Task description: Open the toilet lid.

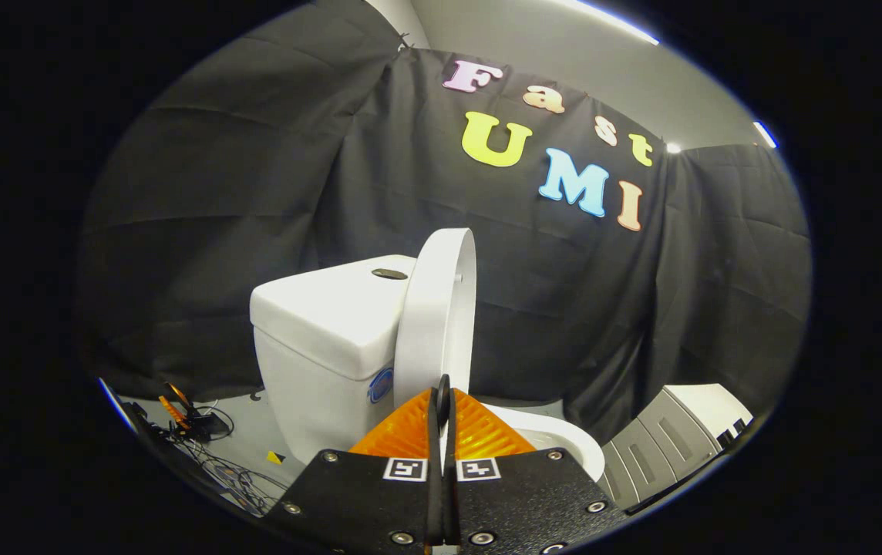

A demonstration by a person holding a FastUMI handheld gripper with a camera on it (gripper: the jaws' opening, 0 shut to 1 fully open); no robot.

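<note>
A white toilet stands ahead of me, seen from the side. Its lid (439, 308) is raised upright, edge-on, leaning toward the white tank (318, 339). A dark flush button (388, 273) sits on the tank's top. Part of the bowl's rim (564, 443) curves out to the right of my fingers. My gripper (443, 385) is shut, its two fingers pressed together with nothing between them. Their tips sit just in front of the lid's lower edge; I cannot tell whether they touch it.
A grey and white unit (680, 432) with stepped panels stands to the right of the bowl. Cables and small orange and black tools (194, 420) lie on the grey floor left of the tank. Black cloth walls close in behind.
</note>
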